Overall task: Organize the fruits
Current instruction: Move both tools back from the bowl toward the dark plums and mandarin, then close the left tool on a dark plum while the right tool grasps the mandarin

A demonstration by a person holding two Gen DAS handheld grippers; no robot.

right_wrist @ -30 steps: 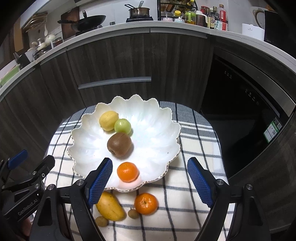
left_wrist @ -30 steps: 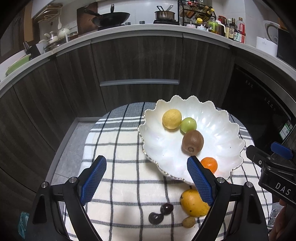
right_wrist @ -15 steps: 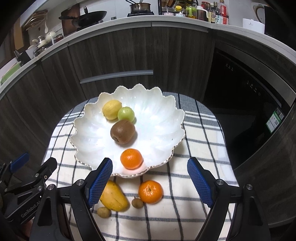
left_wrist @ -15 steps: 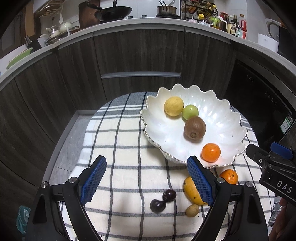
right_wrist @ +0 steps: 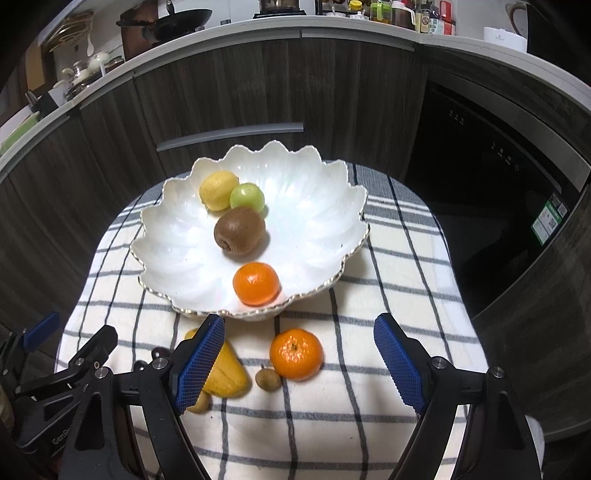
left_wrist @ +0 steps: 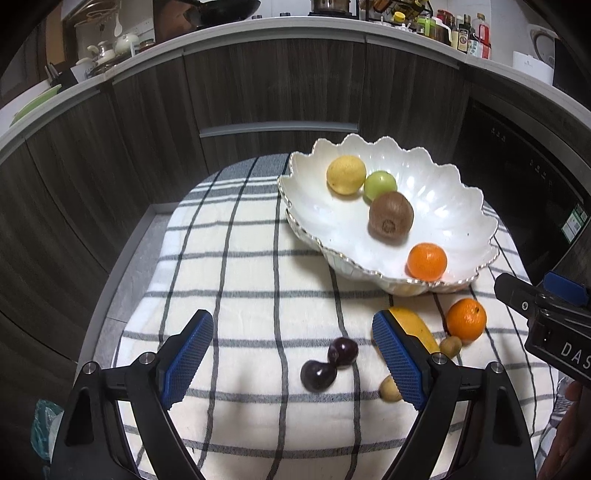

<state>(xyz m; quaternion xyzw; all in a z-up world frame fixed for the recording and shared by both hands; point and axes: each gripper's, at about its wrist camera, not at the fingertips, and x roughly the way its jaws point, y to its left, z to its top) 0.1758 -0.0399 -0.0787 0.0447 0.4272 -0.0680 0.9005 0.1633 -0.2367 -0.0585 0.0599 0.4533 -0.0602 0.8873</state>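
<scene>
A white scalloped bowl (left_wrist: 458, 218) (right_wrist: 317, 236) on a checked cloth holds a lemon (left_wrist: 346, 174), a green fruit (left_wrist: 379, 185), a kiwi (left_wrist: 390, 216) and a tangerine (left_wrist: 426, 261). On the cloth in front of it lie a second tangerine (right_wrist: 296, 354) (left_wrist: 466, 319), a mango (right_wrist: 225, 373) (left_wrist: 413, 330), two small brown fruits (right_wrist: 268, 379) (left_wrist: 390, 389) and two dark plums (left_wrist: 318, 374). My left gripper (left_wrist: 293, 360) is open above the plums. My right gripper (right_wrist: 299, 363) is open above the loose tangerine.
The checked cloth (left_wrist: 240, 280) covers a small round table. Dark cabinets (left_wrist: 277, 92) curve behind it, and a dark appliance front (right_wrist: 480, 177) stands at the right. The counter above (left_wrist: 295, 22) carries pans and bottles.
Both grippers have drawn back from the bowl toward the near side. The loose fruits on the cloth now show fully between and beside the fingers. Both stayed open.
</scene>
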